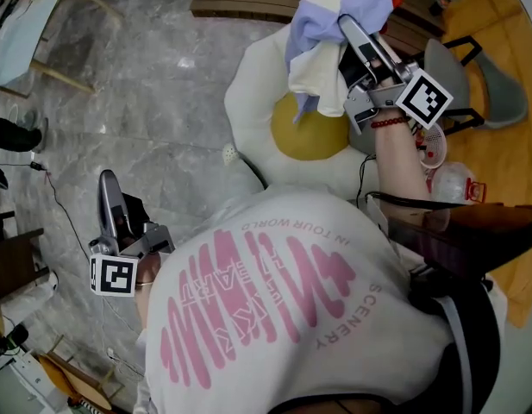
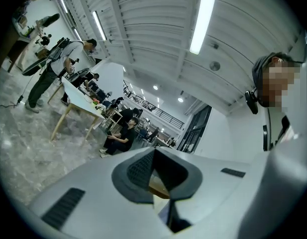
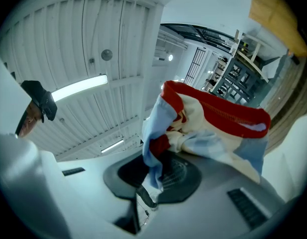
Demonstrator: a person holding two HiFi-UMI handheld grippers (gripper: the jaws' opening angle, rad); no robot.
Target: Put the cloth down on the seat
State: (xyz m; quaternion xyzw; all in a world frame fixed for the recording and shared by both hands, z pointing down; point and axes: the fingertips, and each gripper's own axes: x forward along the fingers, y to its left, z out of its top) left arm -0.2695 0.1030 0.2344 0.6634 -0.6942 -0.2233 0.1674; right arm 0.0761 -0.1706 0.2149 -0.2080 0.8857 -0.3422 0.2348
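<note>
One cloth (image 1: 322, 67) is held bunched over the single seat (image 1: 257, 84), at 1 o'clock in the head view. Its long axis runs from 1 to 7 o'clock, with the loose end pointing to 7. Of two grippers, the right gripper (image 1: 347, 26) is clamped on it, and the left gripper (image 1: 108, 184) has its jaws together, empty.

Right gripper (image 3: 156, 177) has its jaws pinched on a bunched-up cloth (image 3: 209, 124), red, cream and light blue, flopping off to the right. Behind it there's a slatted ceiling with a strip light (image 3: 78, 89).
</note>
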